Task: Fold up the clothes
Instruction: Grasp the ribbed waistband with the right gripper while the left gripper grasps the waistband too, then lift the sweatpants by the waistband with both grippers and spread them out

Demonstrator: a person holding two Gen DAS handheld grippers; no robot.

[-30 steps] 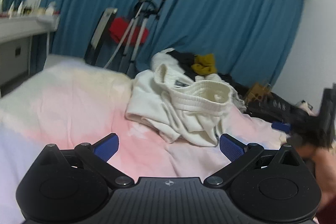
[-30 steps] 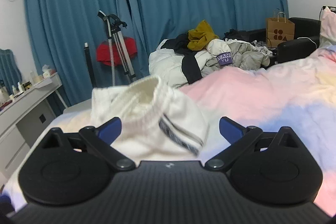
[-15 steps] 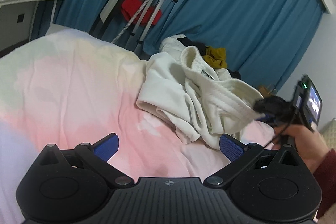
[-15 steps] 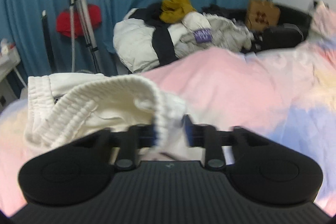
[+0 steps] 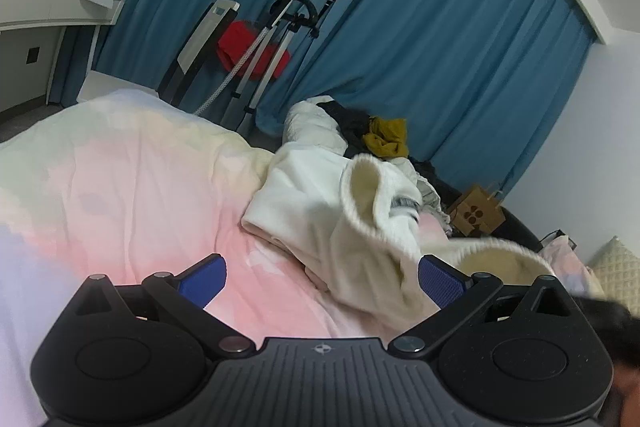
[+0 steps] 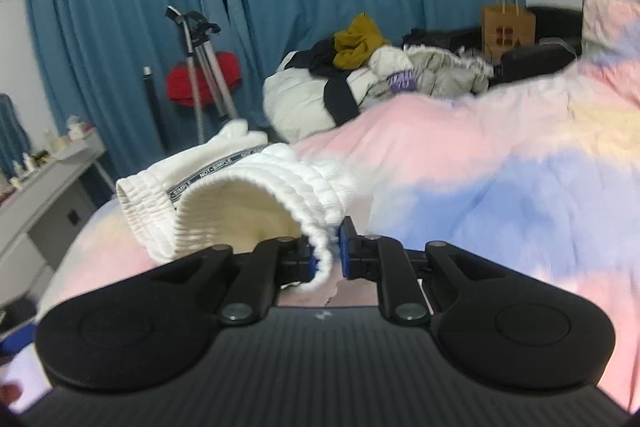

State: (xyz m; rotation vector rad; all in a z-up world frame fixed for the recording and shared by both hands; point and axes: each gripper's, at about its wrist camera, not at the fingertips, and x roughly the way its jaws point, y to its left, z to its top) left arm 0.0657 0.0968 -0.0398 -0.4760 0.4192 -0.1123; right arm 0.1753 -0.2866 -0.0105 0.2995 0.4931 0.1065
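A white garment (image 5: 316, 203) with a ribbed elastic waistband lies crumpled on the pink, yellow and blue bedspread (image 5: 132, 195). In the right wrist view my right gripper (image 6: 332, 259) has its jaws closing, and the blue pads pinch the edge of the waistband (image 6: 320, 187), which lifts the white garment (image 6: 240, 195) a little. My left gripper (image 5: 322, 277) is open just short of the garment's near edge, with only bedspread and a fold of cloth between its fingers. The lifted waistband shows blurred at the right of the left wrist view.
A pile of other clothes (image 6: 360, 79) sits at the far side of the bed. Beyond it hang blue curtains (image 5: 440, 47), with a tripod (image 5: 272, 39) and something red (image 5: 248, 47) in front. A paper bag (image 6: 506, 27) stands at the back right, a white desk (image 5: 52, 7) at the left.
My right gripper went from wide open to pinching the waistband and pulled it nearer and to the right. The garment stretched out. The left gripper stayed open and shifted a little.
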